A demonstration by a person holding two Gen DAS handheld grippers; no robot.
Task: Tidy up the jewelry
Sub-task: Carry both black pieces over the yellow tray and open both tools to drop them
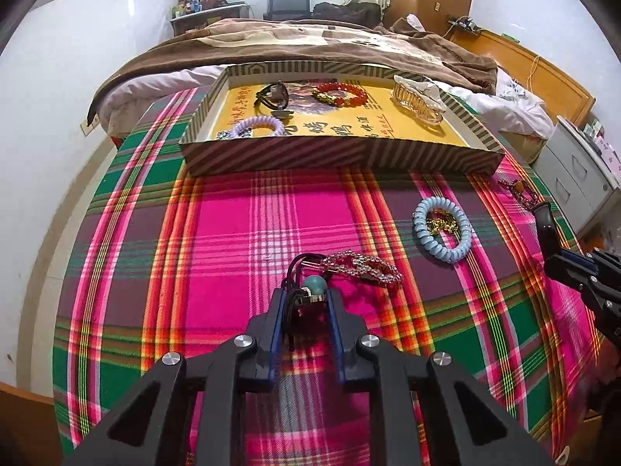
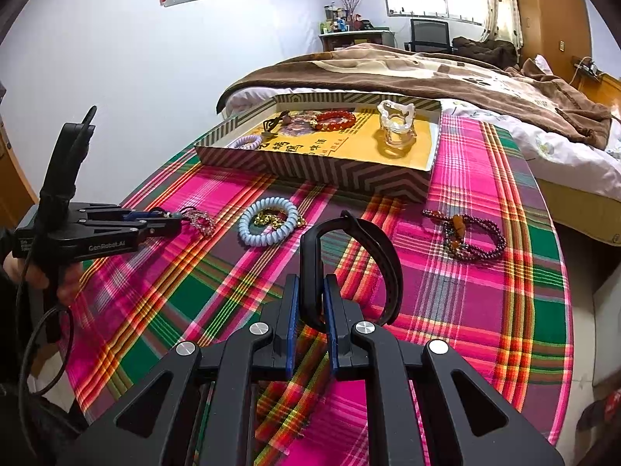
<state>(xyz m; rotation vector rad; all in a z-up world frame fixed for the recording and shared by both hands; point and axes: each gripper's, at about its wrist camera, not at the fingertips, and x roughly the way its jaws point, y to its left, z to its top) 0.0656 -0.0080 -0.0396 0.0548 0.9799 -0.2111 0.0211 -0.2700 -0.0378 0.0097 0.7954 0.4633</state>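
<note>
My left gripper (image 1: 306, 297) is low over the plaid cloth, shut on a black cord necklace with a teal bead (image 1: 315, 284). A pink crystal strand (image 1: 363, 267) attached to it trails right on the cloth. In the right wrist view the left gripper (image 2: 174, 225) sits at the left, held by a hand. My right gripper (image 2: 310, 299) is shut on a black band (image 2: 351, 233), which loops upward above the cloth. The striped tray (image 1: 330, 157) with a yellow floor lies beyond, holding a red bead bracelet (image 1: 341, 93), a lilac coil tie (image 1: 258, 126), a dark cord piece (image 1: 271, 95) and a clear hair claw (image 1: 419, 99).
A blue coil tie (image 1: 442, 229) with a gold chain (image 1: 440, 225) inside lies on the cloth right of the left gripper. A purple bead bracelet (image 2: 465, 235) lies near the tray's right corner. A bed with a brown blanket (image 1: 310, 42) stands behind the table.
</note>
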